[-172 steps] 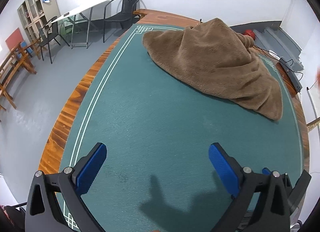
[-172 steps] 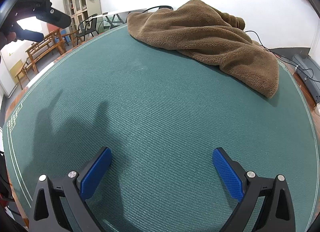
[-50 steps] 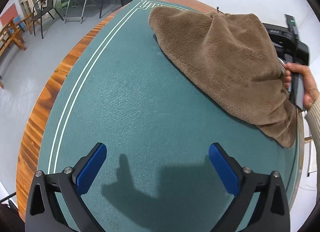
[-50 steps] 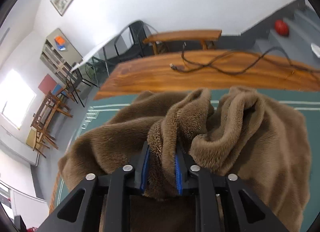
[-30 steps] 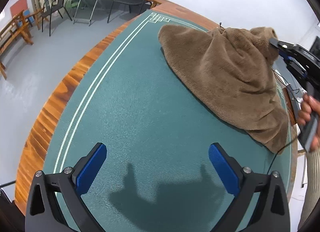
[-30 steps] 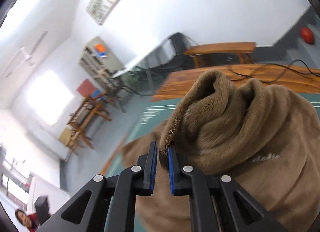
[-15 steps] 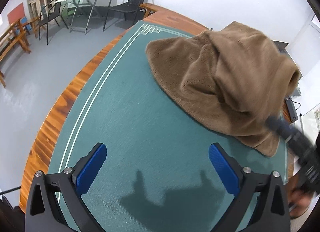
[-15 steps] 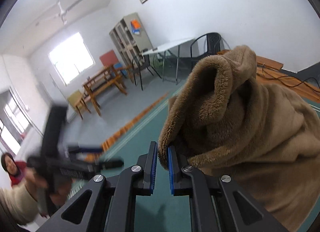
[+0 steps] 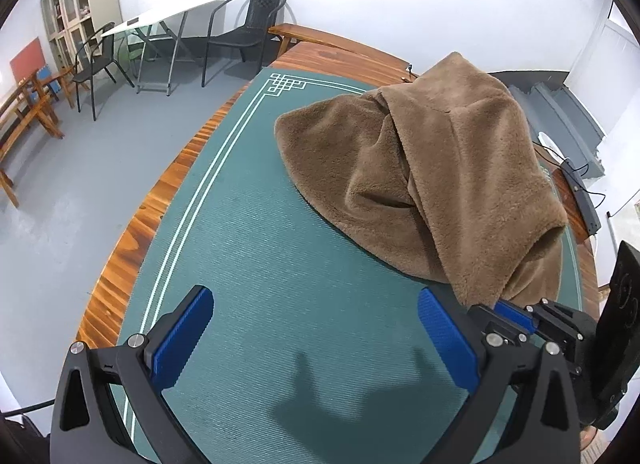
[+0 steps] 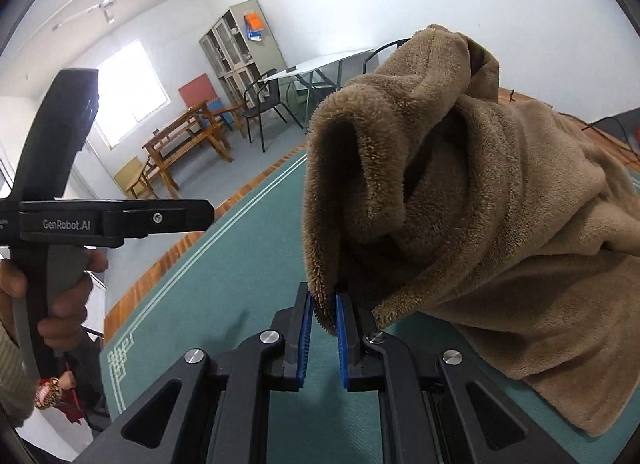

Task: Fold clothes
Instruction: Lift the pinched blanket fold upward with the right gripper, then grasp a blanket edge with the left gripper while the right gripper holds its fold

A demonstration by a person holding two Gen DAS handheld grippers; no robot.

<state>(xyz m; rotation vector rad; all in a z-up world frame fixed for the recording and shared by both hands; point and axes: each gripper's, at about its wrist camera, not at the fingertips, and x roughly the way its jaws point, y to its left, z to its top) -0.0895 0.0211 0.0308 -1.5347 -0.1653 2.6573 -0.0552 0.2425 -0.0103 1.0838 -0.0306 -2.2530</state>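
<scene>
Right fingers grip fleece hem; left fingers spread, empty.
My right gripper [image 10: 322, 318] pinches the brown fleece garment [image 9: 432, 179] lifted off the green counter [image 9: 260, 248]. My left gripper [image 9: 316, 338] hovers beside it; free fabric lies ahead-right.

I get bright, even daylight; the window [image 10: 132, 83] blows out white, soft shadows fall on the green mat [image 9: 280, 264], and edges bend fisheye-dark.

Far end of table [image 9: 176, 167] is hidden behind brown fleece garment [image 9: 440, 167]. Garment type can't be told. Right gripper [image 9: 514, 310] is partly covered by left gripper [image 9: 316, 338] finger; left-hand [image 10: 60, 284] wrist cut off at frame edge.
</scene>
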